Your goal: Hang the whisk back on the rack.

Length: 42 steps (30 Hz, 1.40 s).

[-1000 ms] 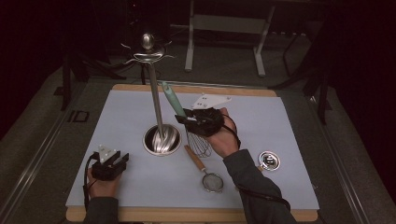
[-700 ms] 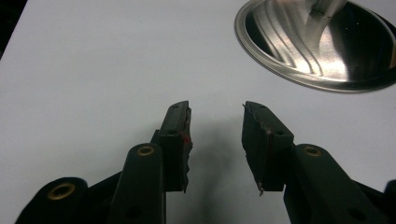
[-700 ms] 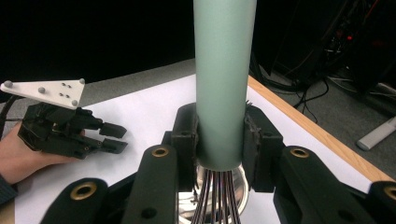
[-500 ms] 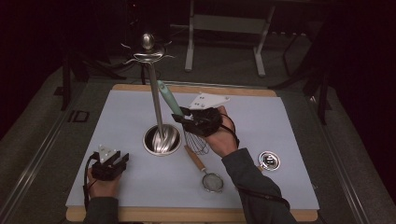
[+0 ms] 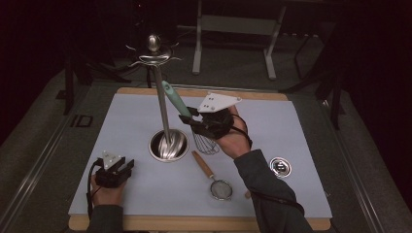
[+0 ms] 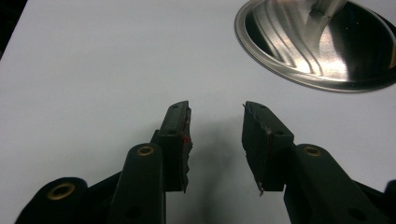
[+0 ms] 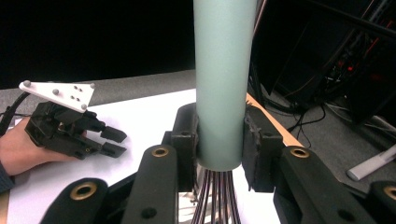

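A whisk with a teal handle and wire head is lifted at a tilt beside the pole of a metal utensil stand. My right gripper is shut on the handle just above the wires; in the right gripper view both pads press the teal handle and the wires hang below my right gripper. My left gripper rests on the mat at the front left, open with nothing between its jaws. It lies a little short of the stand's round steel base.
A small strainer with a wooden handle lies on the pale mat in front of the whisk. A round metal disc sits at the right. The stand's hook ring spreads above the pole. The left gripper appears beyond the whisk.
The whisk's handle has swung slightly left and up toward the stand's pole with the right hand. The left gripper has stayed put.
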### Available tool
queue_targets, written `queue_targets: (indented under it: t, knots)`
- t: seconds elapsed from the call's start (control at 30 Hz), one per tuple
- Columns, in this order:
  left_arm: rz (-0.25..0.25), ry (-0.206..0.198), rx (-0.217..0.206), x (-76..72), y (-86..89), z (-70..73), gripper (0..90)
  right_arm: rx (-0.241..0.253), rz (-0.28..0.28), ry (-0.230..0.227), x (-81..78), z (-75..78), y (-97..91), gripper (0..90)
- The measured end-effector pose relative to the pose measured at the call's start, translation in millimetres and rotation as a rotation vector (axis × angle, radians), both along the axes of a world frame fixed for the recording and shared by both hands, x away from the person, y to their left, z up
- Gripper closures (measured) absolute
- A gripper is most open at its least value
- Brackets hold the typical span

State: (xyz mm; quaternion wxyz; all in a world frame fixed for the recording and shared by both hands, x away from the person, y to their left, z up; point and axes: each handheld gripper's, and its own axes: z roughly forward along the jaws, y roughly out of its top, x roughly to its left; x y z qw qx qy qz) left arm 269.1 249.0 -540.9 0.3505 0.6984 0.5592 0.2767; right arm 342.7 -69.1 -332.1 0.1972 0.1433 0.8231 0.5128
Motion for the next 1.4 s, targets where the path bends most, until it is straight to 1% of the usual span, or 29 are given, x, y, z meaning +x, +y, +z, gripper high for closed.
queue_targets:
  t: [0.33, 0.53, 0.87, 1.07, 1.33, 1.4]
  knots:
    - [0.0, -0.001, 0.001, -0.1, 0.0, 0.0, 61.9, 0.007, 0.014, -0.033, -0.9, 11.7, -1.8, 69.0]
    - [0.0, 0.0, -0.001, 0.0, 0.0, 0.0, 62.0, 0.039, 0.03, -0.038, 0.5, 20.4, -6.1, 69.0]
    - [0.001, -0.001, 0.0, 0.0, -0.2, -0.1, 61.9, 0.051, 0.039, -0.07, -4.6, 34.3, -3.2, 69.0]
    - [0.001, -0.001, -0.002, -0.1, 0.1, 0.0, 61.9, 0.042, 0.042, -0.076, -4.8, 38.8, 0.3, 69.0]
    - [0.0, -0.001, -0.003, 0.0, 0.3, -0.1, 61.9, 0.022, 0.028, -0.083, -4.3, 36.8, 7.2, 69.0]
    - [-0.001, -0.003, -0.004, 0.1, 0.3, -0.2, 61.9, 0.014, 0.015, -0.083, -3.4, 36.8, 9.5, 68.9]
